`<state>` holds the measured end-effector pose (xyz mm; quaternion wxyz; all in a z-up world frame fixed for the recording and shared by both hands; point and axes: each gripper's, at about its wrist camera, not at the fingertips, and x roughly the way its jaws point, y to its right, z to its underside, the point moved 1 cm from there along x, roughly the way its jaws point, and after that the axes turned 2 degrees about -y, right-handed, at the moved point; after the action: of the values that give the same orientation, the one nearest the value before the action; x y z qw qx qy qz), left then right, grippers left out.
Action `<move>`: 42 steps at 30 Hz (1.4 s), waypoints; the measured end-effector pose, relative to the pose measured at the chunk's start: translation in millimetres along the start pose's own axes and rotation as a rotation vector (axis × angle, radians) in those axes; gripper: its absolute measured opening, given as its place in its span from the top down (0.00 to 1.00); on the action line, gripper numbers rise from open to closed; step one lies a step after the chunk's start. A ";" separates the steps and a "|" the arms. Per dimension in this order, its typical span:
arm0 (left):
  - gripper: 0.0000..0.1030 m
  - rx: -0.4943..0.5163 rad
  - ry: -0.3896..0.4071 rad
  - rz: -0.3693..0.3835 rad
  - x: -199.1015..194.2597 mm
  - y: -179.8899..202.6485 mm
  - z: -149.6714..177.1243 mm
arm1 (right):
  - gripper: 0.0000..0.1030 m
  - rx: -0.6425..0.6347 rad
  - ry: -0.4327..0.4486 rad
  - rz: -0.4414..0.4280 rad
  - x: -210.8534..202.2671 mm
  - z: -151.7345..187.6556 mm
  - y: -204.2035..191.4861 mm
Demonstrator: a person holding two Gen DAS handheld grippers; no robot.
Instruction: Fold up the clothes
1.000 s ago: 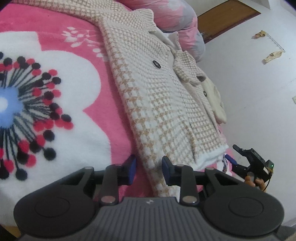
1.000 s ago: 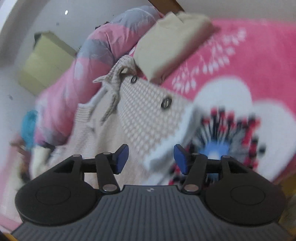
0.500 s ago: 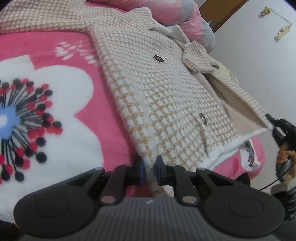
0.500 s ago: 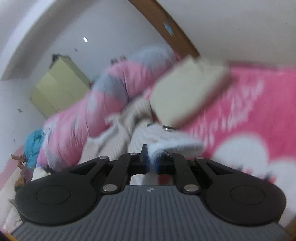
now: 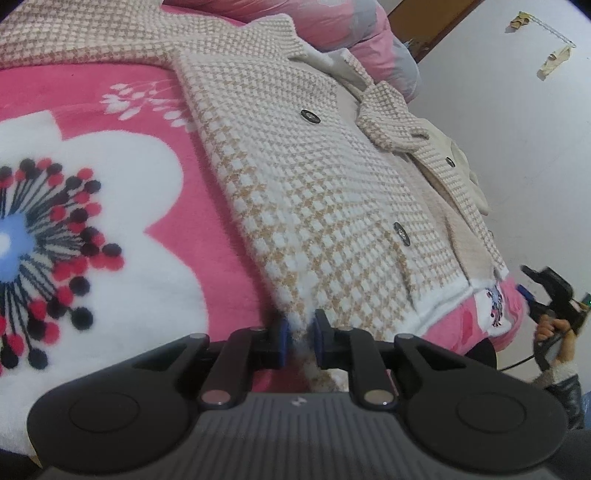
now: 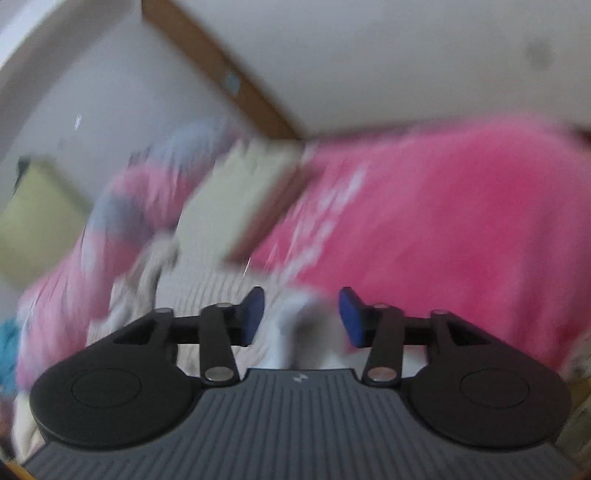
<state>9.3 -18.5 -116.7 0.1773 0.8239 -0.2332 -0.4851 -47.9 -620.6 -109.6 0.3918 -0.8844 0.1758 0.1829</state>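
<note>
Bedroom setting: pink fleece blanket (image 5: 155, 258) with a large white flower print, spread over a bed; bundled pink-and-grey quilt (image 5: 365, 33) at the far end; white wall beyond.

Item: houndstooth knit cardigan (image 5: 325, 192), beige and white, dark buttons, lying face up on the blanket along the bed's right edge, one sleeve stretched away toward the top left, lapels open at the collar.

Left gripper (image 5: 298, 341): blue pads narrowly apart, the near hem corner of the cardigan between them. Half a second ago they were pinched tight on that corner; the gap has since widened, so the hold reads as slackening.

Right gripper (image 6: 302, 317): pads well apart, a blurred white hem edge lying loose between them. Half a second ago it was clamped on that edge and held the right front panel lifted; the panel now lies back down flat, and in the left view this gripper stands clear, off the bed's edge.

Bearing on task: the front looks laid out and smoothed, both corners let go or nearly so; no fold yet shows in the body.

Markings: no readable brand, label or writing; a small emblem on each gripper body only.
</note>
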 end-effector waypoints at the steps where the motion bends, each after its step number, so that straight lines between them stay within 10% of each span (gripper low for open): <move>1: 0.84 0.006 0.004 0.004 -0.2 -0.2 0.8 | 0.56 -0.047 0.005 -0.034 -6.6 3.1 -13.1; 6: 0.76 0.042 0.022 0.038 -5.6 2.9 6.5 | 0.58 -0.293 0.015 -0.216 -36.8 21.9 -82.9; 16: 0.59 0.099 0.110 0.091 -29.8 -3.1 13.7 | 0.77 -0.987 -0.268 -0.661 5.8 175.6 -289.9; 24: 0.59 0.119 0.221 0.138 -39.9 -32.3 -20.5 | 0.79 -1.168 -0.644 -0.344 80.7 213.7 -300.8; 31: 0.59 0.280 0.267 0.201 -9.8 -21.2 -74.5 | 0.79 -1.293 -0.462 -0.458 67.4 211.2 -393.5; 36: 0.62 0.201 0.179 0.211 33.4 -42.4 -77.1 | 0.79 -1.372 -0.405 -0.651 112.2 260.7 -461.5; 42: 0.63 0.107 0.208 0.356 37.7 -73.6 -71.3 | 0.79 -1.326 -0.570 -0.471 199.0 280.7 -430.7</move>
<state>103.6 26.3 -148.6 0.2393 0.8235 -0.3811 -0.3453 269.0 -169.6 -106.3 -0.1630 -0.8672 -0.2727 0.3834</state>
